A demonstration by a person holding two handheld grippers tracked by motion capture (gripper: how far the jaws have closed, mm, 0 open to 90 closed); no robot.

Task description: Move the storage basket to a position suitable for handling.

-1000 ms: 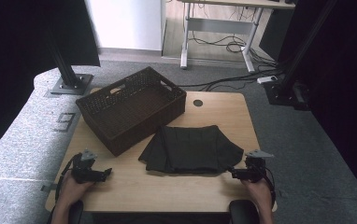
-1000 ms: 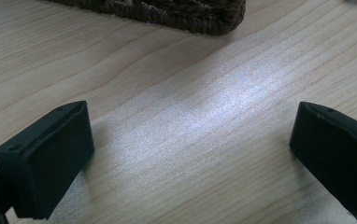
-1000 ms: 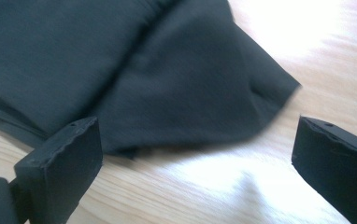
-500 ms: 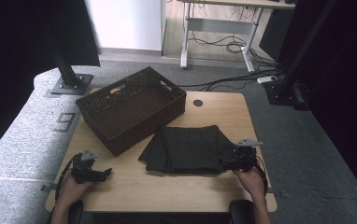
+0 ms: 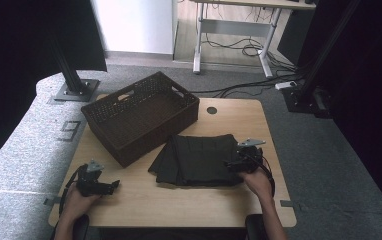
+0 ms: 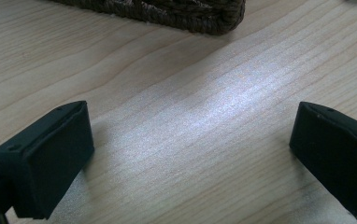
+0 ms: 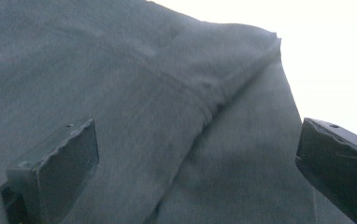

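The right gripper [image 5: 233,163] hovers at the right edge of the folded black garment [image 5: 199,159] — its jaws stand wide apart, with the dark cloth [image 7: 167,116] spread between and beyond them, nothing pinched. The garment lies flat on the wooden counter [image 5: 189,205], just beside the dark wicker basket [image 5: 141,116]. The left gripper [image 5: 110,187] rests well apart from the garment, jaws wide open over bare wood — the basket's corner [image 6: 200,16] lies ahead of them.
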